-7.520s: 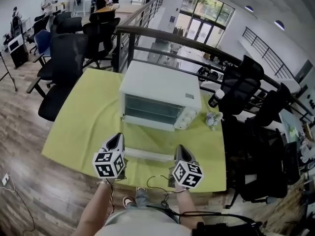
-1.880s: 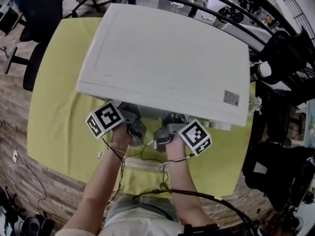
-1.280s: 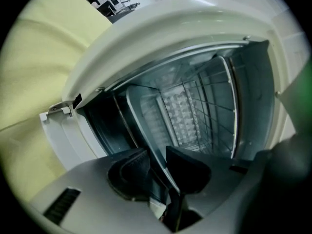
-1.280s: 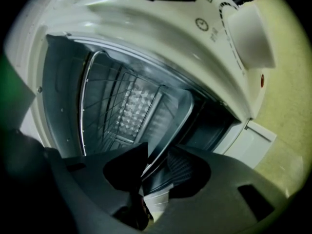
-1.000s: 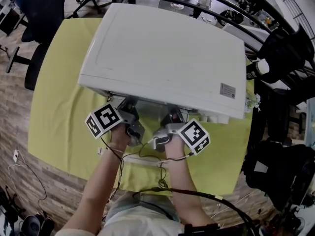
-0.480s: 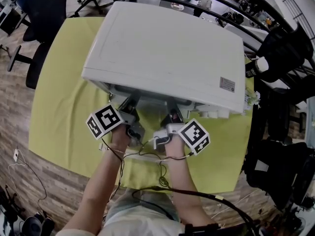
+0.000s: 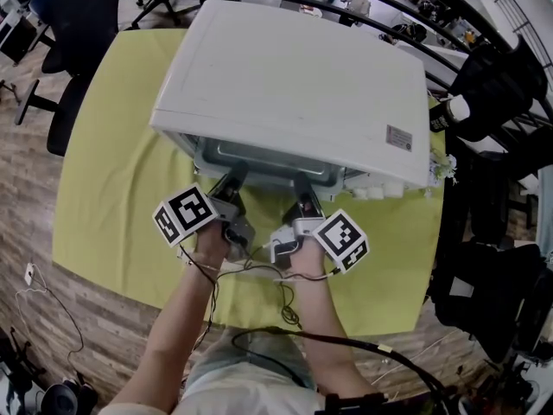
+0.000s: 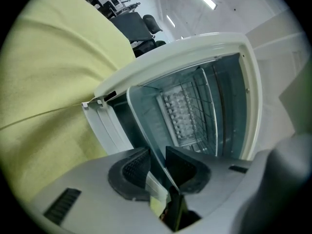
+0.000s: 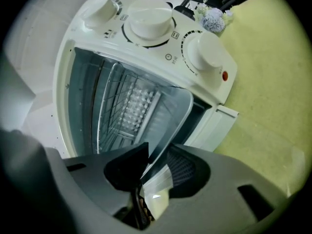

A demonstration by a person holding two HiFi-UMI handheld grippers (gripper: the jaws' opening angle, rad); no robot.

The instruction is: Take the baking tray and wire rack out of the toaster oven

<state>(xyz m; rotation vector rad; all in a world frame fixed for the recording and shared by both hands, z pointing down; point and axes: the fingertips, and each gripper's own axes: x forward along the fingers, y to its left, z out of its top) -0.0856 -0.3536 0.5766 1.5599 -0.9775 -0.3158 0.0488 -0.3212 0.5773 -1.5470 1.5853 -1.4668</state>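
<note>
The baking tray [image 8: 144, 126] is caught by its front edge in both tongs. The left gripper [image 8: 157, 155] pinches the lip on one side, and the right gripper [image 9: 156, 152] pinches it on the other side. In both, the thin metal edge sits between the pads, so neither one is spread or empty.

From above, the tray [image 7: 268, 158] shows just ahead of the two tips, and its far part is under the roof of the toaster oven [image 7: 294, 76]. I would judge it only partly drawn out. The wire rack [image 8: 202, 96] is deeper inside, beyond the tray and well past both tips, and nothing touches it.

The oven door [image 8: 102, 126] hangs open, just beside the left gripper's tip. The control knobs [image 9: 151, 21] stand beyond the right gripper, on its outer side. Everything rests on a table with a yellow-green cloth [image 7: 112, 145], which spreads out to both sides of the tongs.

So the door is open and the tray is gripped. What is left, it seems, is to pull the tray fully out and put it down, then to fetch the rack.
</note>
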